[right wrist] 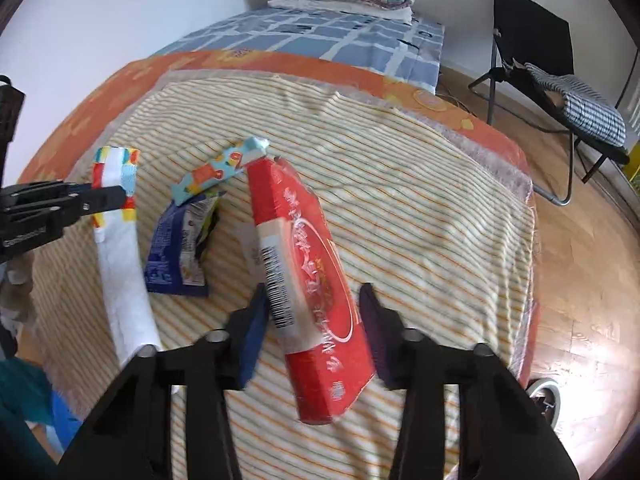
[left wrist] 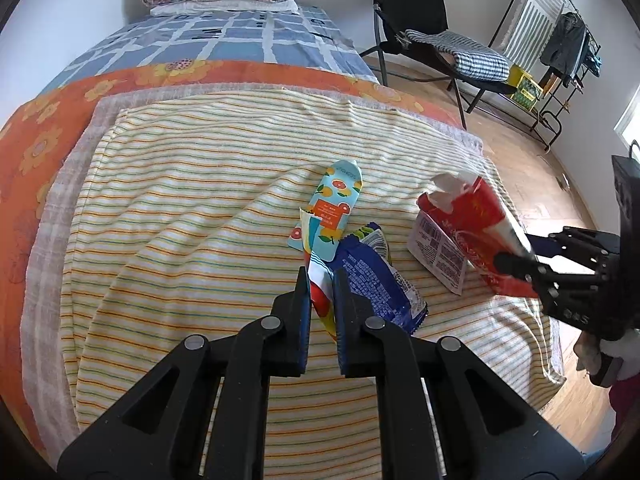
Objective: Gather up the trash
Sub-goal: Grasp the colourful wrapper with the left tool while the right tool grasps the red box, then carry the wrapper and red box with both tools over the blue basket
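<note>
On a bed spread with a striped cloth (left wrist: 192, 208), two handheld grippers gather litter. The left gripper (left wrist: 321, 280) has its fingers clenched on a long fruit-print wrapper (left wrist: 320, 276), which is pinched near one end and trails back under the fingers. The right gripper (right wrist: 314, 312) has a red tissue pack (right wrist: 316, 280) between its fingers; the left-wrist view shows the pack tilted off the cloth in its grip, though motion blur hides the contact itself. Just ahead of the left fingers lie a blue snack bag (left wrist: 376, 284) and a pale blue citrus packet (left wrist: 336, 208), overlapping, both untaken.

All four look light. The wrappers are thin, limp and slick, so they are likely to slide or fold; a pinch on a crimped seam or edge should hold best. The tissue pack is soft and squashy, best squeezed across its narrow sides near the middle.
</note>
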Available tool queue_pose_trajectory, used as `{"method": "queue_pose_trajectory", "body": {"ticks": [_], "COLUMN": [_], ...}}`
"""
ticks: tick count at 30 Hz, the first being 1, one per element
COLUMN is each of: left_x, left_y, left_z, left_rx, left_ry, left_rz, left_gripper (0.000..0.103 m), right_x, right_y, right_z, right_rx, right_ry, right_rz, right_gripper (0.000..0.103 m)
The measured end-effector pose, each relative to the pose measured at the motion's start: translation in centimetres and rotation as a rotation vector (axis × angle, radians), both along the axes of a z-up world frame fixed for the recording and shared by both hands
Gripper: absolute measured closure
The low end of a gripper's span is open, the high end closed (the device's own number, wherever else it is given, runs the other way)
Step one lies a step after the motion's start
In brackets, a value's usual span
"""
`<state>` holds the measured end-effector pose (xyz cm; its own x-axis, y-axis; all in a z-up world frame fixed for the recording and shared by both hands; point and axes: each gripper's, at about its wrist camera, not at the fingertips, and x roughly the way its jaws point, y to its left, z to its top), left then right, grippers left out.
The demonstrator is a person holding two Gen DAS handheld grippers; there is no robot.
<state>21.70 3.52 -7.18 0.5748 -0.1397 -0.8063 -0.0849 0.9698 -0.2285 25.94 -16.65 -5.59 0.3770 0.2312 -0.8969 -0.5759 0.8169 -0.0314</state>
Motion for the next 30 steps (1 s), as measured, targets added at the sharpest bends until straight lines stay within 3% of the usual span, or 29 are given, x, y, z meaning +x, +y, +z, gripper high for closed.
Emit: {"method": "queue_pose_trajectory", "body": {"ticks": [5,15,30], "left_x": [-0.2,-3.0,-9.7], "left_y": [-0.1,-0.9,-1.0], "left_z": [0.5,3.6,8.0], "left_rx": [-0.005,0.002,0.03], "left_ry": [-0.011,-0.083,-0.198], "left_rz": [-0.005,-0.051,-0.082], "left_gripper": [0.096,0.099,0.101], "right_x": [0.2,-2.3,-9.4], "right_y": [0.0,-0.5,-0.1], "right_z": [0.1,3.5,7.9], "right_rx": [0.013,0.076,0.158], "right_ry": [-0.039,-0.087,-0.097], "right_rz": [-0.03,-0.049,-0.013], "right_gripper": [0.088,0.089,0.089]}}
